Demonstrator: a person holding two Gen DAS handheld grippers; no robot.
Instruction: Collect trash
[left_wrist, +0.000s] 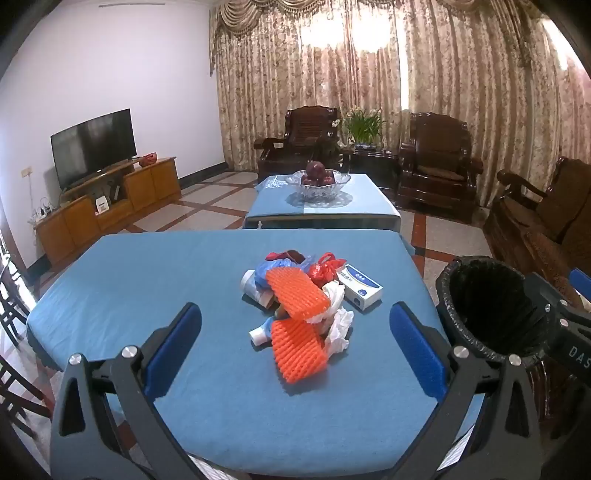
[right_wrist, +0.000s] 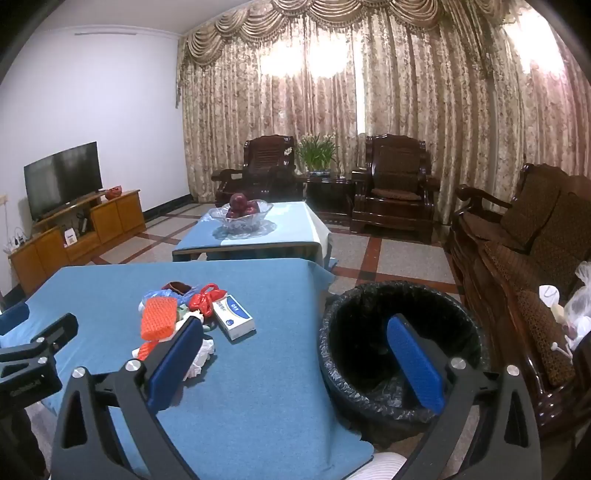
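A heap of trash lies mid-table on the blue cloth (left_wrist: 147, 280): two orange foam nets (left_wrist: 297, 297), crumpled white tissue (left_wrist: 338, 328), a small white tube (left_wrist: 260, 334), a red wrapper (left_wrist: 325, 269), blue plastic and a white-and-blue box (left_wrist: 360, 286). My left gripper (left_wrist: 295, 332) stands open in front of the heap, with nothing between its fingers. A bin lined with a black bag (left_wrist: 487, 314) stands off the table's right edge. In the right wrist view my right gripper (right_wrist: 295, 343) is open and empty, between the heap (right_wrist: 159, 317), the box (right_wrist: 234, 315) and the bin (right_wrist: 369, 332).
A low table (left_wrist: 354, 206) with a glass fruit bowl (left_wrist: 317, 182) stands beyond. Dark wooden armchairs (left_wrist: 437, 162) and a sofa (right_wrist: 524, 236) line the back and right. A TV (left_wrist: 92, 146) on a wooden cabinet is at the left. A dark chair (left_wrist: 14, 306) stands by the table's left edge.
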